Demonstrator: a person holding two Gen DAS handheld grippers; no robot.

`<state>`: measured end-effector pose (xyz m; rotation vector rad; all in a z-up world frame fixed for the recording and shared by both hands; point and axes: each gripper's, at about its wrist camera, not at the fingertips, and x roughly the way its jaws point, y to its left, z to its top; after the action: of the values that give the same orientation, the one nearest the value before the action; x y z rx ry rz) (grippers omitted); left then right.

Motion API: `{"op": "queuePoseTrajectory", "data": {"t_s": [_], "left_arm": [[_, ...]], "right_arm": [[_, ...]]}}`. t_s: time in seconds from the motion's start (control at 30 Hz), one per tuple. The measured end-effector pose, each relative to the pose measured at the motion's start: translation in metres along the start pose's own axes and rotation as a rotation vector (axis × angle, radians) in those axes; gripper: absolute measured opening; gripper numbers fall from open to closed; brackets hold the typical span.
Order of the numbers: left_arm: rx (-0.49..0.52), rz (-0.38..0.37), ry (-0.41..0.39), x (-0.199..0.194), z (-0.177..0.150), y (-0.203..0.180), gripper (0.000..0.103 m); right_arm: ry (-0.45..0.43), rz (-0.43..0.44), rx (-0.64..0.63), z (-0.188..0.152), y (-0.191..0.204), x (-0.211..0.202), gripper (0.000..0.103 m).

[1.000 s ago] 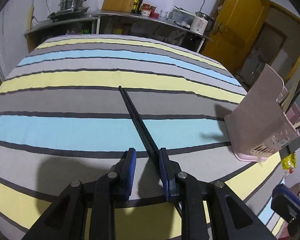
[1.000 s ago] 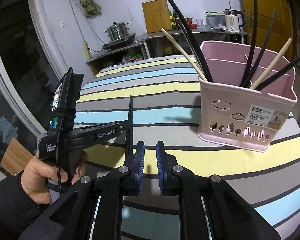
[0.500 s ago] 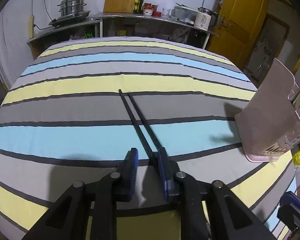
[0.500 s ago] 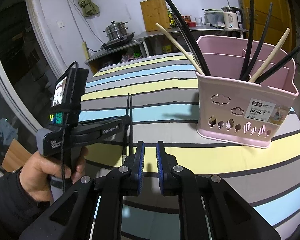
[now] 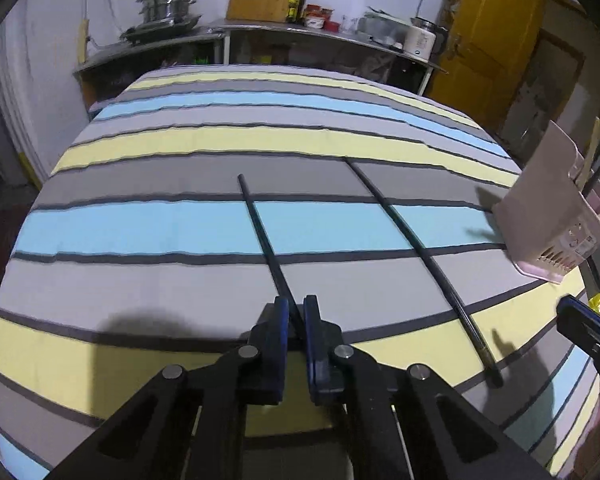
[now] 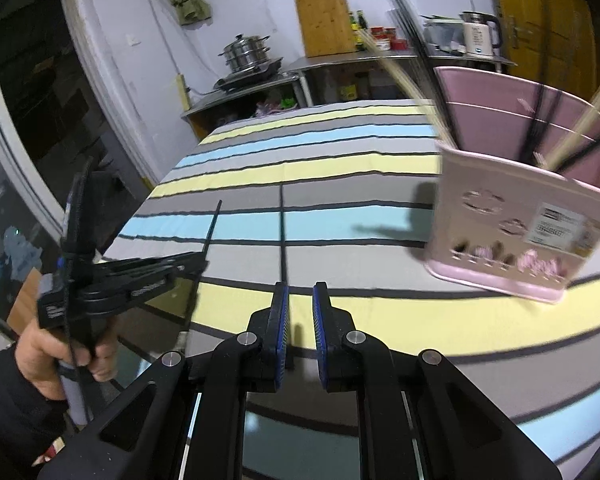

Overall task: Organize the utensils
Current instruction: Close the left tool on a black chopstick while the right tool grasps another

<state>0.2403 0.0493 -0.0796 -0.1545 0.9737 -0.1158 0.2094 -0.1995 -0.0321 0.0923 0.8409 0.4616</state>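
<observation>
My left gripper is closing its jaws on the near end of a black chopstick, which sticks out ahead over the striped cloth. In the right wrist view the left gripper holds that chopstick off the table, a hand behind it. A second black chopstick lies loose on the cloth to the right, and the right wrist view also shows this second chopstick. My right gripper hovers over its near end, slightly open with nothing between the pads. The pink basket holds several chopsticks.
The striped cloth covers the whole table. The pink basket stands at the table's right side. Behind the table a counter carries a steel pot, a cutting board, bottles and a kettle. A yellow door is at the back right.
The left gripper's jaws narrowed onto one black chopstick and carried it leftward, away from the other, which stays on the cloth. The right gripper's jaws kept the same gap.
</observation>
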Motion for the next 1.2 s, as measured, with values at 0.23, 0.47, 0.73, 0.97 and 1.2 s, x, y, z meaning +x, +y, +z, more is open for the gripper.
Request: {"op": "queuePoseTrajectory", "data": {"t_s": [0.23,0.47,0.73,0.97,1.2], "left_arm": [[-0.087,-0.063,0.002,0.002,0.01,0.02,0.01],[-0.103,-0.025,0.003,0.018,0.028,0.021,0.013],[-0.078,-0.003,-0.022,0.024,0.032,0.019,0.013],[-0.04,0.032,-0.03,0.027,0.035,0.012,0.013],[-0.043,0.048,-0.021,0.031,0.04,0.013,0.008]], "right_arm": [[0.042,0.01,-0.063,0.018,0.016,0.044,0.012],[0.07,0.0,-0.108,0.039,0.022,0.083,0.015],[0.124,-0.011,-0.122,0.05,0.023,0.122,0.016],[0.151,-0.029,-0.133,0.057,0.025,0.144,0.016],[0.181,-0.016,-0.108,0.069,0.022,0.154,0.01]]}}
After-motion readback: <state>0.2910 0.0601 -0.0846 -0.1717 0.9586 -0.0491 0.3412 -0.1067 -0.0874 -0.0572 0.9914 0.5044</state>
